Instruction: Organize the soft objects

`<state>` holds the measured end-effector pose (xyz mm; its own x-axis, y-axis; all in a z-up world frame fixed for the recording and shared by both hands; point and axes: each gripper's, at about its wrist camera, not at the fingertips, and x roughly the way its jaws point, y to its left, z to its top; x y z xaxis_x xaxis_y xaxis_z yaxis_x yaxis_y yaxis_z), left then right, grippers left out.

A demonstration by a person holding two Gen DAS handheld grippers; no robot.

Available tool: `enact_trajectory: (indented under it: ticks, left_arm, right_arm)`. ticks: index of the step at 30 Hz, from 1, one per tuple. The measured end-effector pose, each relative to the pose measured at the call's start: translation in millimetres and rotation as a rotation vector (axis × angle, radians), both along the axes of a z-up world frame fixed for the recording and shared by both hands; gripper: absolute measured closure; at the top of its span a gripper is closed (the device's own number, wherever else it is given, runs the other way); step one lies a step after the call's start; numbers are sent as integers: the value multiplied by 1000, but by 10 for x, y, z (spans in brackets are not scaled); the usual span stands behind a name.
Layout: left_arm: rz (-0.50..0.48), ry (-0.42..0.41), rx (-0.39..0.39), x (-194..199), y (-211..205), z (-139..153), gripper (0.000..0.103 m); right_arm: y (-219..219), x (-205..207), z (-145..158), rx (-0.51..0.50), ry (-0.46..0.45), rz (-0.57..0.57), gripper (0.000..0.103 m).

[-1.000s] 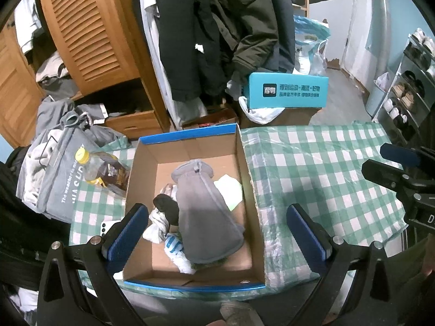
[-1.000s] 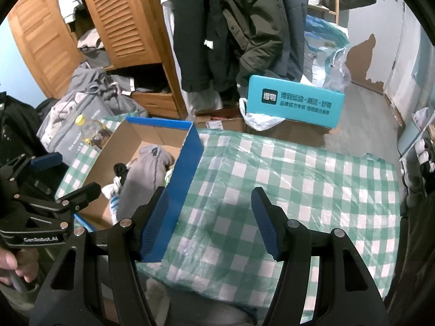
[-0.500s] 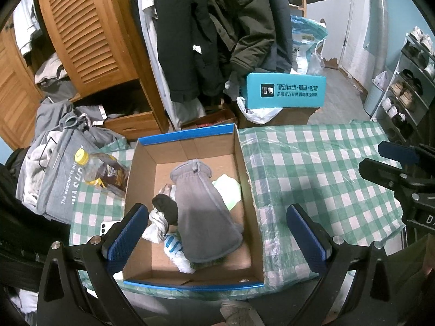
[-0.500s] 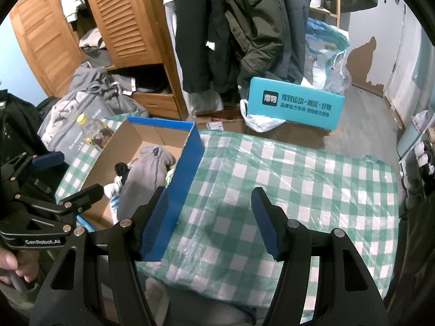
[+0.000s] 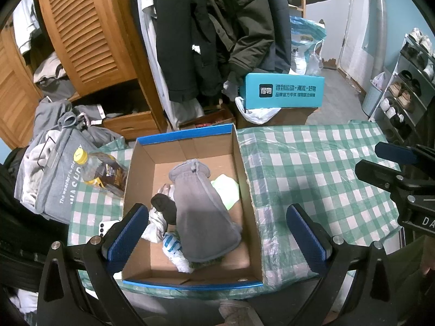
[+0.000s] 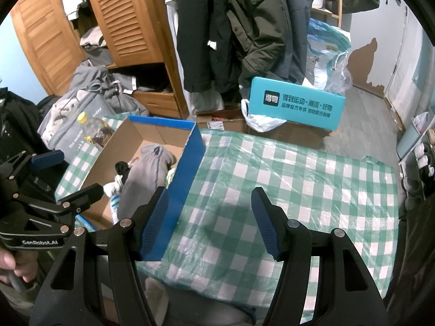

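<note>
A blue-rimmed cardboard box (image 5: 246,176) sits on the green checked tablecloth (image 5: 312,168). Inside lie a grey fleece garment (image 5: 204,209), a black sock (image 5: 164,206), a pale green cloth (image 5: 227,187) and white and blue-striped socks (image 5: 170,241). My left gripper (image 5: 214,236) is open and empty, held above the box's near end. My right gripper (image 6: 209,220) is open and empty over the cloth, just right of the box's blue wall (image 6: 179,190). The garment also shows in the right wrist view (image 6: 144,179).
A bottle with a yellow cap (image 5: 100,171) and a white phone (image 5: 107,228) lie left of the box. A grey hoodie pile (image 5: 51,168) hangs off the left edge. A teal box (image 5: 284,91), hanging coats (image 5: 217,32) and a wooden wardrobe (image 5: 87,32) stand behind.
Both grippers have drifted slightly back from the table; the scene sits a little higher in view. Nothing in the box has moved.
</note>
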<state>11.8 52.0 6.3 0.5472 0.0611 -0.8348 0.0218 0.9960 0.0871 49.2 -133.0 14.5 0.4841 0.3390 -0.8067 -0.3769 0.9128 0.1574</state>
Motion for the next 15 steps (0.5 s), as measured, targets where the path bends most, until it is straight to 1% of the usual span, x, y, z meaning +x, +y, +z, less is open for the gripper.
enact_trajectory:
  ticks: [15]
  left_arm:
    - [0,0,0,-2,0,2,1]
  right_arm:
    - [12,-4,2,0,0,0,41]
